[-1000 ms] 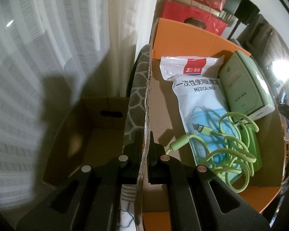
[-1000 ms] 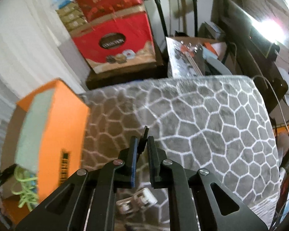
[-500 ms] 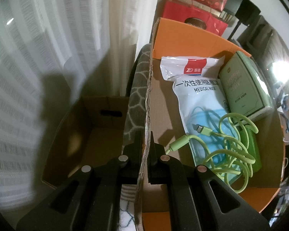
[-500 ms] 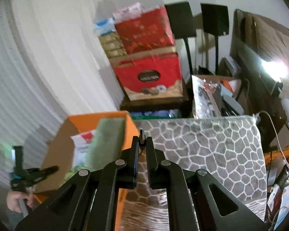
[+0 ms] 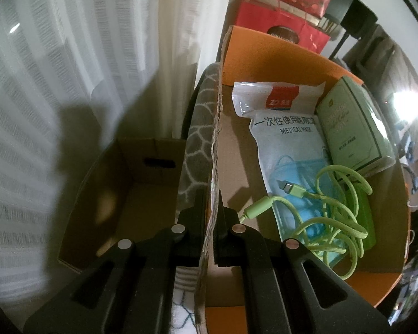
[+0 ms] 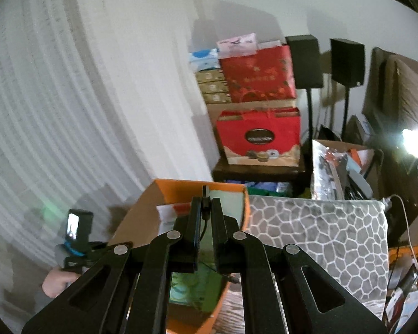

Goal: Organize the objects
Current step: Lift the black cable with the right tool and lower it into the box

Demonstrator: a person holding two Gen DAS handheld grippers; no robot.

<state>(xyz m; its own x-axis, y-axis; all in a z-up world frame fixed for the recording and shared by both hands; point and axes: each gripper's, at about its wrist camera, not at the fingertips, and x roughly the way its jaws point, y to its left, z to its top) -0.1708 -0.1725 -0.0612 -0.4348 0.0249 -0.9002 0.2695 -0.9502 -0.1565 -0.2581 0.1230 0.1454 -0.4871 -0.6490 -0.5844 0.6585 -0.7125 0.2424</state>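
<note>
Left: the left gripper (image 5: 212, 208) pinches the orange box's (image 5: 276, 58) cardboard wall; inside lie a medical mask pack (image 5: 285, 144), green cable (image 5: 340, 208) and green book (image 5: 351, 128). Right: the right gripper (image 6: 206, 208) clamps a small black object (image 6: 206, 203) above the box.

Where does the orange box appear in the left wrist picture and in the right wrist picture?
Left wrist view: the orange box fills the right half; the left tool is clamped on its near cardboard wall.
Right wrist view: it lies at lower centre, partly hidden behind the right tool.
Shared landmark: the red gift bag stands beyond the box in both.
</note>
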